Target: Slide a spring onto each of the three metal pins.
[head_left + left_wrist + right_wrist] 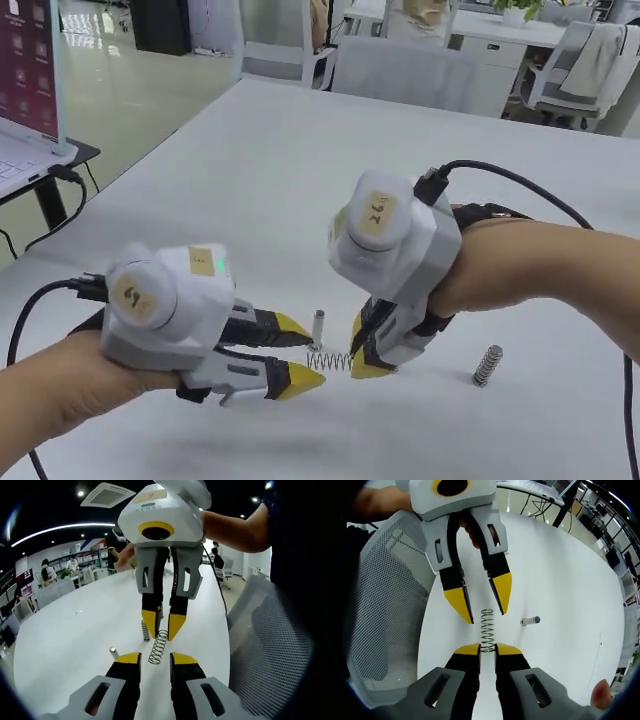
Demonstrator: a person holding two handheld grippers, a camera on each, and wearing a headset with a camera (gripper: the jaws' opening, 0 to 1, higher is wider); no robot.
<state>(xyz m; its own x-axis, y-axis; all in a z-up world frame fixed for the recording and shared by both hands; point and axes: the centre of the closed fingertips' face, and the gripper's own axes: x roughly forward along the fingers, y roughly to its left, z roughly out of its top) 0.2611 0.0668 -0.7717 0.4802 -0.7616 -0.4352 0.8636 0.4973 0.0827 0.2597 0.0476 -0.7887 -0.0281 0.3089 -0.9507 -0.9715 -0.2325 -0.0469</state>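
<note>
Spring [487, 625] in down-tilted right gripper [488, 649] — left gripper [156, 657] level, jaws apart.

Three cameras closing on one small spot

The head view looks forward and down from the near side of the white table [300, 150], close above both grippers. The left gripper view runs low along the tabletop toward the right and faces the right gripper [161, 634] head-on. The right gripper view looks back to the left at the left gripper [485, 615], very near. All three share the spring [330, 360] and the metal pin [318, 325].
</note>
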